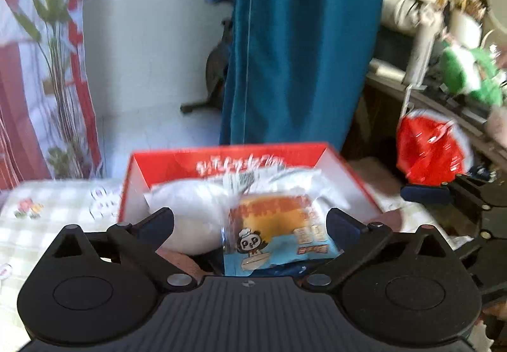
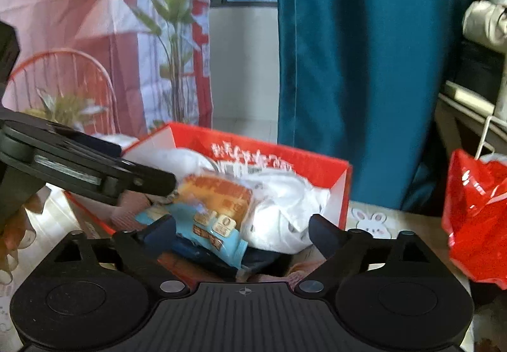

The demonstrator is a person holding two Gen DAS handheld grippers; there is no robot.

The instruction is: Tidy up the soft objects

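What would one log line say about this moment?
left fingers: open | right fingers: open | blue-and-orange wrapped cake packet: in red cardboard box, on white soft bundles, not gripped

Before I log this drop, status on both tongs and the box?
Left tongs open, right tongs open. Blue-and-orange cake packet resting on white bundles in red cardboard box. Nothing blocking.

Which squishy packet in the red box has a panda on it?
The blue-and-orange cake packet, lying on top at the front of the red box. The plain white bags behind it show no picture.
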